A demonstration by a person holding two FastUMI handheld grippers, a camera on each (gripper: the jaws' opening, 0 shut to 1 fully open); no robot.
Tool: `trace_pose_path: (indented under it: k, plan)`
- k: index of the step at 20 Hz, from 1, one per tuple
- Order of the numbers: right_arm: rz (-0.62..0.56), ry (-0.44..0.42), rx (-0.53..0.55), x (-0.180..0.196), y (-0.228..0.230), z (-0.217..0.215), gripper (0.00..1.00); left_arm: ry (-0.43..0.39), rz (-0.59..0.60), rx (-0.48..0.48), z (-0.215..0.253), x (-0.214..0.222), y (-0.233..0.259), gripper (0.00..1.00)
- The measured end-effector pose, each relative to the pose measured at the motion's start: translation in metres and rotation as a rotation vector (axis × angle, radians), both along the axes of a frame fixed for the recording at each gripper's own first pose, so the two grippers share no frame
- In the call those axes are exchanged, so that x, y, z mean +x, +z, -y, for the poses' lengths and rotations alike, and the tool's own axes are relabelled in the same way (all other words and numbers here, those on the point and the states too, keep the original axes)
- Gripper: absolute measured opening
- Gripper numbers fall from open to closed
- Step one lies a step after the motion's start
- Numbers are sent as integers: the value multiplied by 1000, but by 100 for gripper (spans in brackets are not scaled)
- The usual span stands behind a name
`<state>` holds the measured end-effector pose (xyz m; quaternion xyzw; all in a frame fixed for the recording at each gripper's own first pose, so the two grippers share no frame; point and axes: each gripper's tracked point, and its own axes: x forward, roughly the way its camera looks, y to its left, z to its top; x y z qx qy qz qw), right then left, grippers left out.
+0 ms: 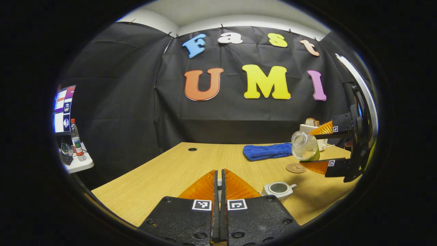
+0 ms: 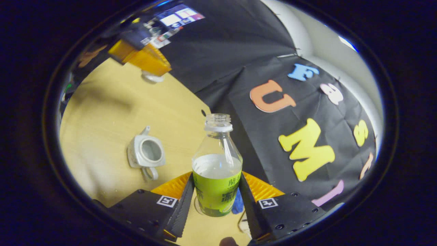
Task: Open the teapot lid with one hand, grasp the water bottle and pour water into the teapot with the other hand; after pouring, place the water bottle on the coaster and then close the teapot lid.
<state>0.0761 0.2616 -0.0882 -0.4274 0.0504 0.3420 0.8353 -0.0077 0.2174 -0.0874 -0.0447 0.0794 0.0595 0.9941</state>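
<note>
While tilted above the wooden table: one uncapped water bottle, clamped in right gripper. At seven o'clock of it, one open teapot. One coaster. One lid, pinched in left gripper.

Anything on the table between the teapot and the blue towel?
Left gripper view: the round coaster lies between the open teapot and the blue towel; otherwise bare wooden table.
</note>
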Motion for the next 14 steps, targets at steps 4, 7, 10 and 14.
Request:
trace_pose_path:
  k: [4, 7, 10, 14]
  plan:
    - [-177, -181, 350, 29, 15, 36, 74, -13, 10, 4, 7, 2, 5, 2]
    - [-312, -334, 576, 69, 8, 58, 73, -20, 11, -7, 13, 1, 7, 2]
    - [-422, -425, 671, 96, -23, 57, 71, -26, 20, -3, 15, 1, 11, 2]
    - [-440, -484, 701, 109, -49, 61, 71, -28, 29, 9, 15, -2, 17, 2]
